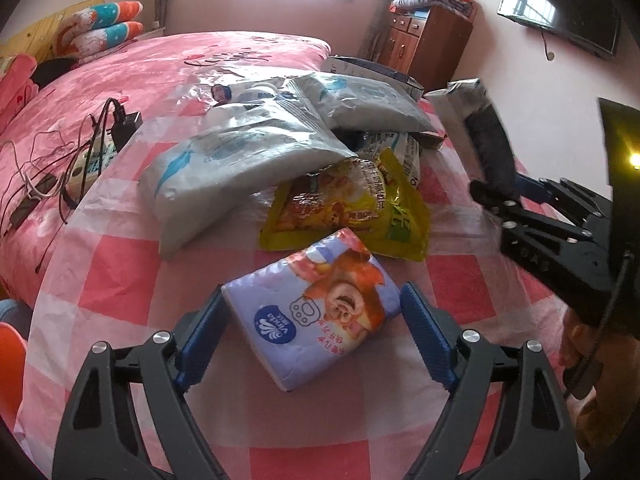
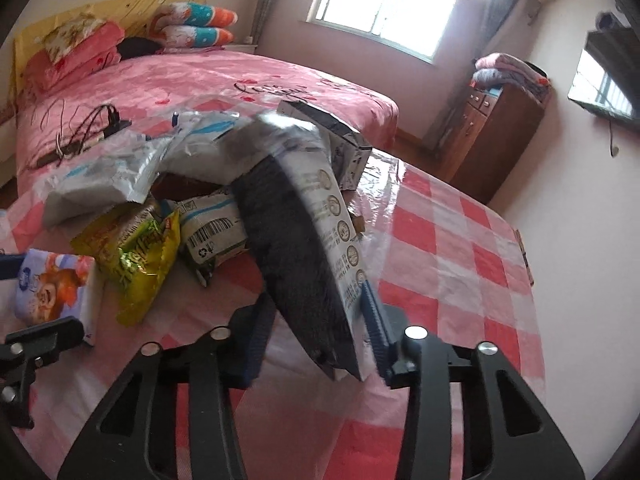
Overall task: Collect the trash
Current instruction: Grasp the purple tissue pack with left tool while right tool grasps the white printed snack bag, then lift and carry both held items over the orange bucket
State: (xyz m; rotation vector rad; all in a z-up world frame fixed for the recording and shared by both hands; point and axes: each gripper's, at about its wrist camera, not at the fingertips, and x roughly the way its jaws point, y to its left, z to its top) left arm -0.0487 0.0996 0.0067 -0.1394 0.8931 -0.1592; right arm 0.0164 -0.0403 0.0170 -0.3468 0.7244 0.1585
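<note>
A purple Vinda tissue pack (image 1: 316, 312) lies on the pink checked tablecloth (image 1: 120, 288), between the fingers of my left gripper (image 1: 314, 310), which is open around it. The pack also shows at the left of the right wrist view (image 2: 52, 284). My right gripper (image 2: 316, 312) is shut on a grey and white carton (image 2: 308, 240) and holds it tilted above the table; it shows at the right of the left wrist view (image 1: 476, 128). Behind lie a yellow snack bag (image 1: 360, 208), white plastic packs (image 1: 240, 160) and a crumpled carton (image 2: 212, 228).
A pink bed (image 1: 160, 64) with a power strip and cables (image 1: 80, 152) lies beyond the table. An open box (image 2: 332, 128) stands at the pile's back. A wooden cabinet (image 2: 492, 136) with folded blankets stands by the wall, under a TV (image 1: 560, 4).
</note>
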